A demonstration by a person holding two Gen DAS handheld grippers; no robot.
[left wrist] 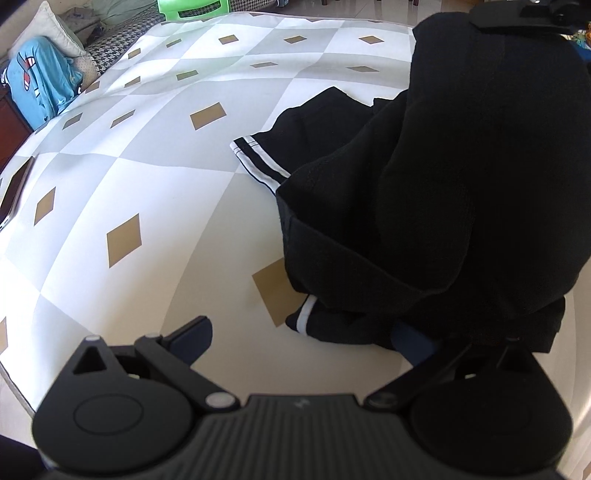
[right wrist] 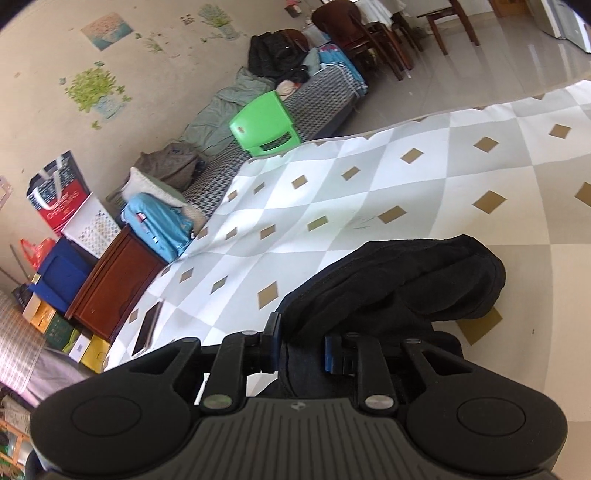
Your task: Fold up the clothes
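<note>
A black garment [left wrist: 461, 177] with white stripes at its hems lies bunched on the right of the diamond-patterned tablecloth [left wrist: 147, 155]. Its upper part hangs from my right gripper [left wrist: 517, 14], seen at the top right of the left wrist view. In the right wrist view my right gripper [right wrist: 301, 350] is shut on a thick fold of the black garment [right wrist: 406, 280], which bulges out ahead of the fingers. My left gripper [left wrist: 303, 336] stands wide open, low over the cloth at the garment's near edge. Its right finger [left wrist: 410, 343] is partly covered by the striped hem.
A phone [left wrist: 14, 192] lies at the table's left edge. Beyond the far edge stand a green stool [right wrist: 266, 125] and a houndstooth bench [right wrist: 325, 96] piled with a blue bag [right wrist: 159, 225] and clothes. A wooden cabinet [right wrist: 110, 284] is at the left.
</note>
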